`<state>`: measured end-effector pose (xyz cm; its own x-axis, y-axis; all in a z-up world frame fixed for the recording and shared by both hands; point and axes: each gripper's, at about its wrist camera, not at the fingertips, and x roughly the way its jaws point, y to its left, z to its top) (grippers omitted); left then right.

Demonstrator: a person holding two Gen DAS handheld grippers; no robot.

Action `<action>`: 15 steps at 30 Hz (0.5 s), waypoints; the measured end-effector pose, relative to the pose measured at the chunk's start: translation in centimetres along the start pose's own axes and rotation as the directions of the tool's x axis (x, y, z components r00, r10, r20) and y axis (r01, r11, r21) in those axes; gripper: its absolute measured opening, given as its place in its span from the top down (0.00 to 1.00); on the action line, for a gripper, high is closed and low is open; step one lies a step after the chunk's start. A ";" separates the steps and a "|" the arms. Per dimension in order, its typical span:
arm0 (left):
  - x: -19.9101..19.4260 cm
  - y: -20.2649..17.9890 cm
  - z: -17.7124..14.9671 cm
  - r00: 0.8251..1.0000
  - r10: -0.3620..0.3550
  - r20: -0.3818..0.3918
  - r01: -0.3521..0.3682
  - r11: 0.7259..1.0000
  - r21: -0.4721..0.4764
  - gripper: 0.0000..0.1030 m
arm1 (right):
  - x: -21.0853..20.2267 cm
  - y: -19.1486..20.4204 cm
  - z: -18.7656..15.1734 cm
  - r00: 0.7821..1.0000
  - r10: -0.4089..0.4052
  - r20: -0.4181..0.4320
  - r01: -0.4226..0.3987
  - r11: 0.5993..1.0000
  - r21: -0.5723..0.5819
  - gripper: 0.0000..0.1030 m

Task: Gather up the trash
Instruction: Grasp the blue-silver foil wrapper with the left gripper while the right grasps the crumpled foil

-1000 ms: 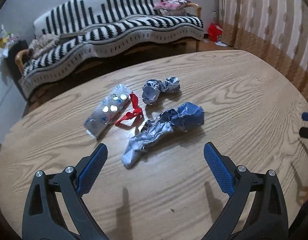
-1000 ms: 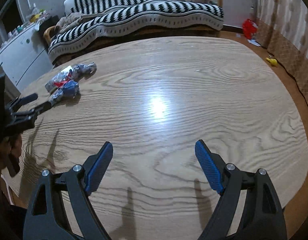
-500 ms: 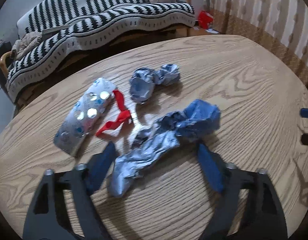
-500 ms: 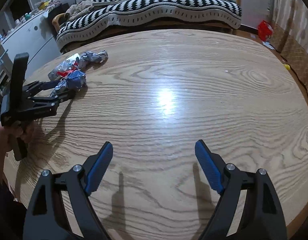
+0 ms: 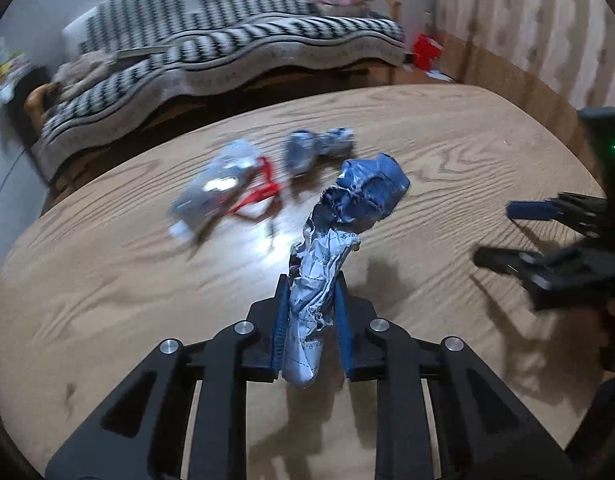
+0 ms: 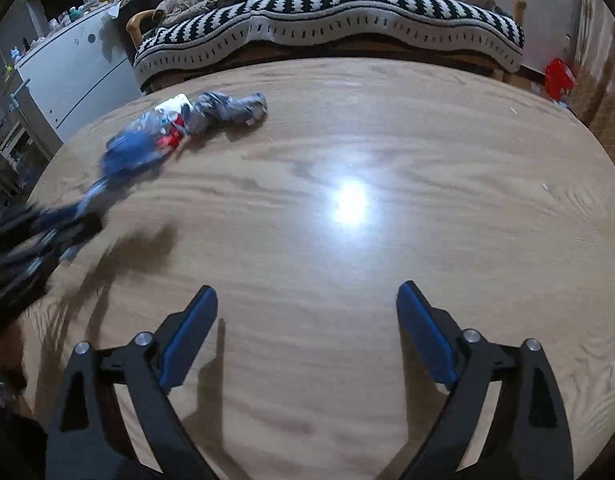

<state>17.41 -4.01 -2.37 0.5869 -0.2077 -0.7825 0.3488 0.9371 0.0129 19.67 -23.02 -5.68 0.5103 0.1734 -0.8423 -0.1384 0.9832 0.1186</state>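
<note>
My left gripper point(image 5: 311, 278) has a long crumpled blue and silver wrapper point(image 5: 363, 192) between its jaws. They are closing, and the pads press on its silver end; its blue end sticks up ahead. Behind it on the wooden table point(image 5: 107, 300) lie a flat silver packet point(image 5: 215, 196), a red strip point(image 5: 259, 194) and a small crumpled wrapper point(image 5: 315, 148). In the right wrist view the held wrapper point(image 6: 127, 156) and the left gripper point(image 6: 67, 224) are blurred at the left. My right gripper point(image 6: 306, 291) hangs over bare table, jaws opening, nothing between them.
Behind the table's far edge stands a sofa under a black and white striped blanket point(image 5: 227, 52). A white cabinet point(image 6: 75, 76) with clutter on top is at the far left. A red object point(image 6: 559, 74) lies on the floor by the curtain.
The left gripper went forward over the long wrapper, closed on it and raised it off the table. The right gripper moved left toward the trash and its jaws widened slightly.
</note>
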 end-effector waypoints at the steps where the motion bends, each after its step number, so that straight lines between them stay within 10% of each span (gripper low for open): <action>1: -0.7 0.5 -0.4 1.000 0.006 -0.008 -0.006 0.999 -0.032 0.80 | 0.5 0.6 0.7 1.000 -0.004 0.009 0.003 1.000 0.005 0.12; 15: -2.7 9.1 -1.6 0.998 0.066 -0.013 -0.067 0.932 -0.357 0.80 | 8.0 6.0 12.6 0.998 0.067 0.003 -0.066 0.991 0.115 0.10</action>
<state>17.81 5.52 -1.13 0.5989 -0.1413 -0.7883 0.0250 0.9871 -0.1580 33.58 -15.06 -5.10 0.5026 0.2387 -0.8309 -0.0738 0.9695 0.2338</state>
